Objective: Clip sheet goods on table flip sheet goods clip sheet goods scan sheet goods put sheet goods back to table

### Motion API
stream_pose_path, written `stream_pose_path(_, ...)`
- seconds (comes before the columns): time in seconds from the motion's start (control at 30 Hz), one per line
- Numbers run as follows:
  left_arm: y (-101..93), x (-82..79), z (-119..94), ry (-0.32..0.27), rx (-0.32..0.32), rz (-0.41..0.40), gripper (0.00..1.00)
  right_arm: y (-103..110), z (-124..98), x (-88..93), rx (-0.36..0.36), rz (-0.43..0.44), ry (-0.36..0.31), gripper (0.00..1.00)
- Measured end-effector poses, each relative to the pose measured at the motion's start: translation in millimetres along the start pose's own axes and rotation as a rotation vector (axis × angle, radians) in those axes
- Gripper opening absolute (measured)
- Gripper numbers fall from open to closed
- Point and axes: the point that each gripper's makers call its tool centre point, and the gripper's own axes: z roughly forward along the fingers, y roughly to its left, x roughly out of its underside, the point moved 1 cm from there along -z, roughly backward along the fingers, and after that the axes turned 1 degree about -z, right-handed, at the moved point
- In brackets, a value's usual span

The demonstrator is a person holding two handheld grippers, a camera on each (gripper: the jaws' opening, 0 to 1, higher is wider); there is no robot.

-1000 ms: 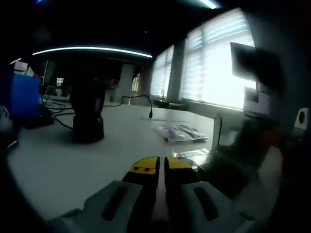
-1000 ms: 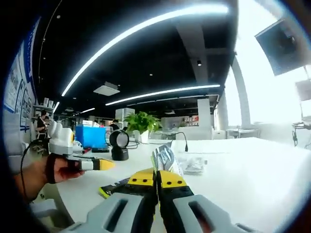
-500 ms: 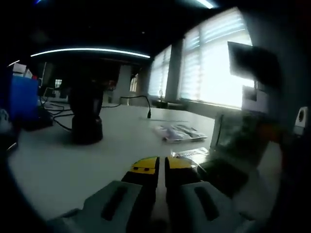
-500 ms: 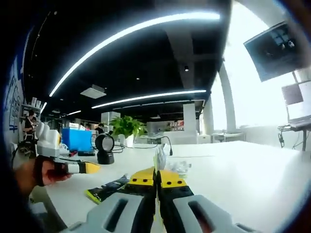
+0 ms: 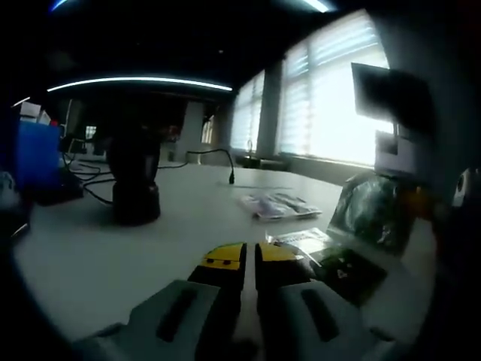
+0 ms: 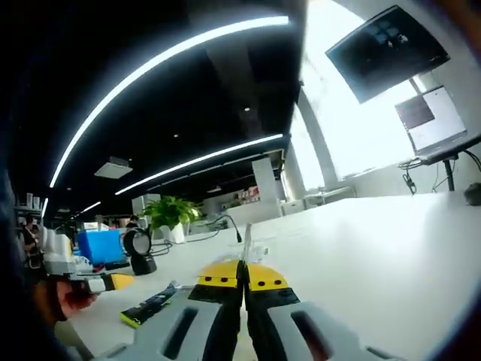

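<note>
My right tool is pinched shut on the sheet goods, which I see only edge-on as a thin sliver rising between the yellow tips, held up off the tabletop. In the left gripper view the same packet hangs dark and glossy at the right. My left tool is closed with nothing in it. The risk I see: so thin a grip on a slippery pack could let it swivel or slide out on the way to the scanner (the black stand toward the far left of the tabletop), hiding the barcode. It might also drop onto the other packets lying mid-tabletop.
</note>
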Motion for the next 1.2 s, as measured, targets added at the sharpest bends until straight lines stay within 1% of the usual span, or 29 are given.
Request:
stream_pose_path(0.13,-1.8,0.7,-1,0.002,-0.001,0.001,0.0,-7,0,2.8,0.022,0.027,0.01,0.0)
stream_pose_path(0.27,-2.7,0.6,-2,0.002,-0.001,0.0,0.0,-15,1,8.9,0.042,0.07,0.039,0.0)
stream_pose_path(0.37,-3.5,0.8,-3,0.002,-0.002,0.002,0.0,-20,0,9.5,0.065,0.062,0.037,0.0)
stream_pose_path(0.53,-5.2,1.3,-5,0.002,-0.001,0.003,0.0,-25,0,8.0,0.083,0.046,0.027,0.0)
stream_pose_path(0.73,-5.9,1.4,-6,0.001,-0.003,0.006,0.0,-27,-1,9.5,0.098,-0.007,0.03,0.01)
stream_pose_path(0.8,-7.2,1.8,-6,0.002,-0.005,0.008,0.0,-27,-1,9.4,0.103,-0.019,0.032,0.03)
stream_pose_path(0.9,-6.3,1.7,-6,0.002,-0.006,0.009,0.0,-29,-1,9.4,0.109,-0.045,0.04,0.1)
stream_pose_path(0.93,-6.2,1.7,-5,0.002,-0.006,0.01,0.0,-29,-1,9.8,0.112,-0.082,0.051,0.11)
stream_pose_path(1.0,-6.5,1.7,-6,0.002,-0.006,0.009,0.0,-27,-2,7.3,0.11,-0.1,0.036,0.12)
stream_pose_path(1.03,-6.6,1.8,-6,0.002,-0.007,0.009,0.0,-26,-2,4.5,0.105,-0.134,0.03,0.13)
stream_pose_path(1.07,-6.9,1.9,-6,0.002,-0.007,0.009,0.0,-26,-2,2.6,0.11,-0.148,0.025,0.14)
stream_pose_path(1.2,-7.5,2.1,-6,0.003,-0.007,0.011,0.0,-24,-5,-7.6,0.112,-0.195,-0.013,0.14)
